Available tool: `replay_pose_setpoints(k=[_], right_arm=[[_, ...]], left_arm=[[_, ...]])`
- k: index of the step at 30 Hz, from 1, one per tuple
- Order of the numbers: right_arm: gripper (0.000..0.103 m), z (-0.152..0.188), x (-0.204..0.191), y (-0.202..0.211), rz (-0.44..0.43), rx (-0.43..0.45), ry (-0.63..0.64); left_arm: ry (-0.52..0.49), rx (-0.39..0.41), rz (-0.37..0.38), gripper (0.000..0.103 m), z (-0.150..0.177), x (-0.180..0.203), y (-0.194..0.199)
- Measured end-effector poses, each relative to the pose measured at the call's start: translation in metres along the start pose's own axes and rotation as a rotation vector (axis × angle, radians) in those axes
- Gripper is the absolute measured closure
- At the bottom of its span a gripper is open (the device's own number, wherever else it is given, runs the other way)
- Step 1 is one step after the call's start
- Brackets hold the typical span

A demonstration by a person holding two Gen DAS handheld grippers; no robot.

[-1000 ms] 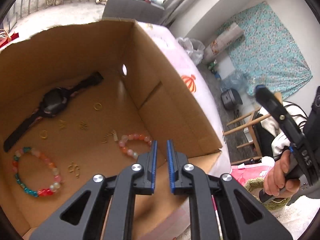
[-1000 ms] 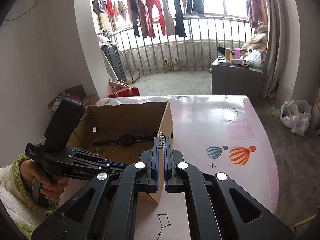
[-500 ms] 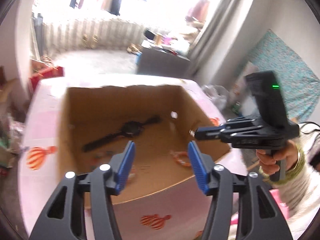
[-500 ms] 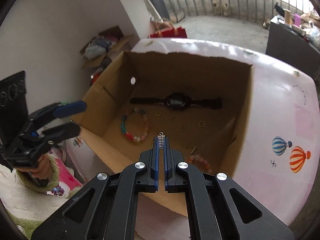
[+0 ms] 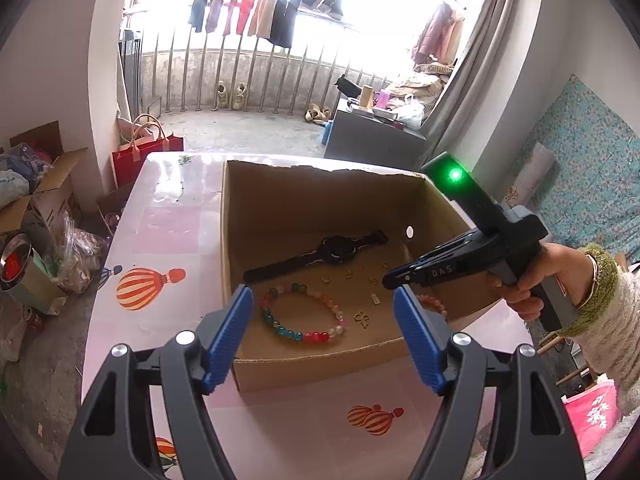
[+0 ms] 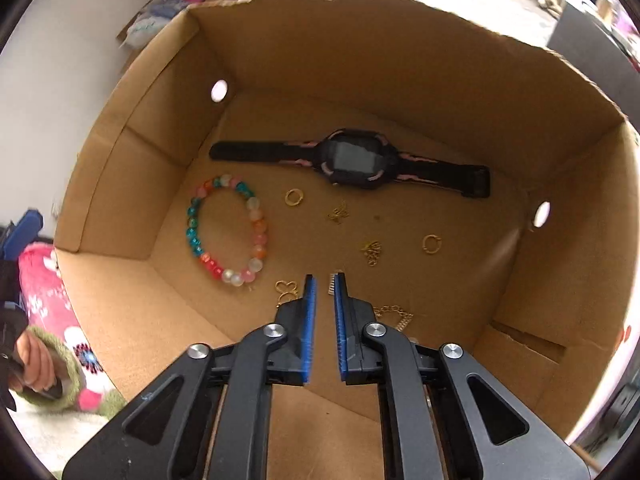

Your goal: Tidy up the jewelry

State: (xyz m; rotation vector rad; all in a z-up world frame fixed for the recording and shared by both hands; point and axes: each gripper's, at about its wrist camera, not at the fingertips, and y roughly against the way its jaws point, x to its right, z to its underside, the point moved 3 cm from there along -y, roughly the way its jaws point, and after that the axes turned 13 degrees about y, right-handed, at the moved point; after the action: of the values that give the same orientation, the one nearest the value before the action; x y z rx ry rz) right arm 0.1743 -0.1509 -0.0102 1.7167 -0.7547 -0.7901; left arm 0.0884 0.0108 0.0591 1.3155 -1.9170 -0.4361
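the right gripper (image 6: pixel 323 280), fingers parted over the box (image 6: pixel 380 40) floor, has a small silver charm (image 6: pixel 331 283) clinging to one pad, so shake it free low; left gripper (image 5: pixel 322 300) waits wide open outside.

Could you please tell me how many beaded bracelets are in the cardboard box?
2: a multicoloured glass-bead bracelet lies left on the box floor; a pink-and-orange bead bracelet sits near the right wall, partly hidden by a gripper finger.

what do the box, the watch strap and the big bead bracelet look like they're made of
Box: plain brown cardboard, matte, with a torn top edge.
Watch strap: black matte band with pink accents, probably rubber or silicone.
Bead bracelet: glossy translucent beads in teal, red, pink and white, glass or plastic; can't tell which.
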Motion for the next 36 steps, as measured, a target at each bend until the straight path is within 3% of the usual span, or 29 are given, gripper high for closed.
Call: replay_pose_setpoints(k=[5, 8, 11, 15, 17, 19, 22, 23, 27, 36], right_arm=[[0.081, 0.012, 0.004, 0.042, -0.004, 0.146, -0.061], [0.068, 0.031, 0.001, 0.079, -0.004, 0.291, -0.106], [0.054, 0.06, -0.002, 0.117, 0.055, 0.457, -0.15], [0.044, 0.108, 0.029, 0.14, 0.091, 0.587, -0.343], [0.044, 0.135, 0.052, 0.122, 0.013, 0.586, -0.487], [0.044, 0.149, 0.068, 0.097, -0.068, 0.545, -0.592], [0.044, 0.151, 0.07, 0.068, -0.2, 0.486, -0.619], [0.044, 0.149, 0.067, 0.061, -0.251, 0.474, -0.614], [0.042, 0.139, 0.055, 0.064, -0.158, 0.446, -0.569], [0.042, 0.144, 0.049, 0.069, -0.143, 0.425, -0.553]], left_arm=[[-0.015, 0.013, -0.021, 0.028, 0.004, -0.003, 0.0], [-0.012, 0.019, -0.017, 0.025, 0.005, -0.002, 0.002], [-0.014, 0.044, -0.039, 0.023, 0.006, -0.007, 0.003], [0.095, 0.045, -0.061, 0.021, 0.002, -0.029, -0.003], [0.188, 0.018, -0.024, 0.021, 0.0, -0.044, -0.012], [0.279, -0.069, 0.023, 0.021, 0.001, -0.057, -0.031], [0.353, -0.144, 0.082, 0.021, 0.006, -0.062, -0.048], [0.356, -0.135, 0.073, 0.021, 0.006, -0.061, -0.048], [0.353, -0.127, 0.055, 0.021, 0.01, -0.054, -0.046], [0.309, -0.135, 0.045, 0.021, 0.024, -0.051, -0.029]])
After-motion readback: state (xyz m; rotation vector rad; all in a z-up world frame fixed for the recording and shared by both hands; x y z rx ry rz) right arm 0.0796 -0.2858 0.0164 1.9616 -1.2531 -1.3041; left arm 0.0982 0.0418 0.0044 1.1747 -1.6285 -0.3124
